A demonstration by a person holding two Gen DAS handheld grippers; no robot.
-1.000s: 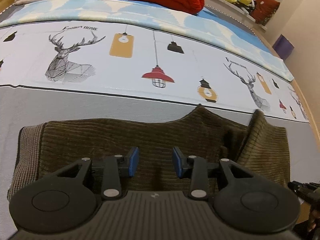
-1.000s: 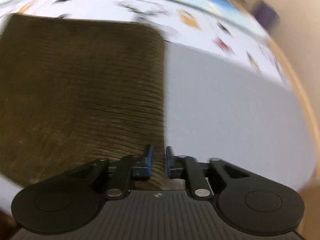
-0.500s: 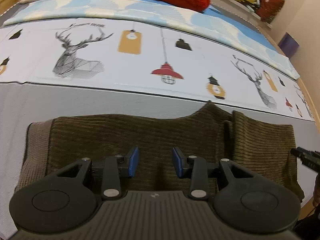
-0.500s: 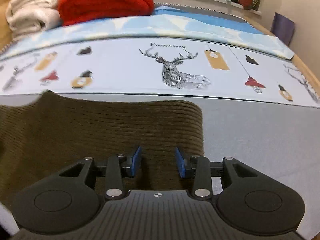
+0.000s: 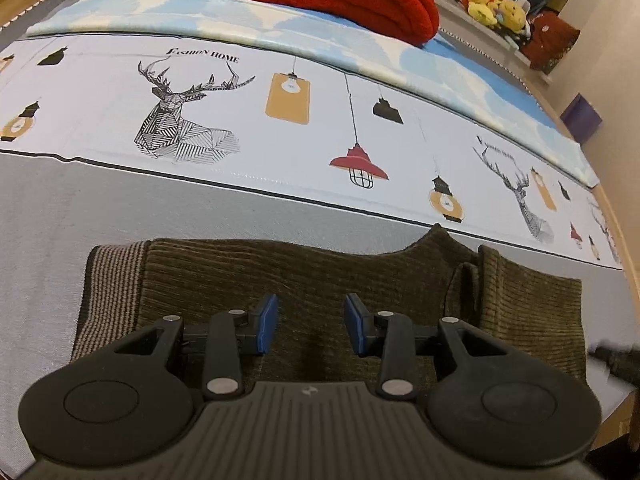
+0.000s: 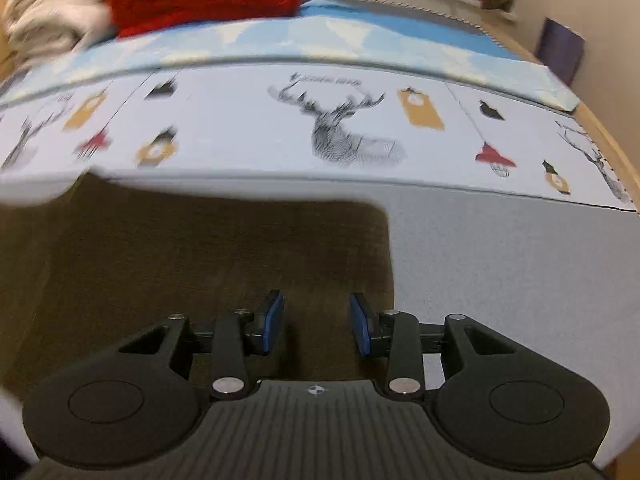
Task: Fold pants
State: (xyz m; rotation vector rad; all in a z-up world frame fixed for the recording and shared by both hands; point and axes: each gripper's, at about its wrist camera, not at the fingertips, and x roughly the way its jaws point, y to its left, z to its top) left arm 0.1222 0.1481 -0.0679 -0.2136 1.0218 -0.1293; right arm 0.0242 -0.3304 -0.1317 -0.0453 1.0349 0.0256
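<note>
Warm, dim indoor light on both my feeds, with no hard glare. The left view is sharp; beyond the left gripper (image 5: 307,325) the print reads clearly, though fisheye bends the edges hard. The right view is smeared with motion blur, worst far ahead and leftward of the right gripper (image 6: 317,323), where soft shadows sit below its fingers.

Right hand-held gripper (image 6: 316,324) hovers (jaws apart, empty) above brown pants (image 6: 208,256).
</note>
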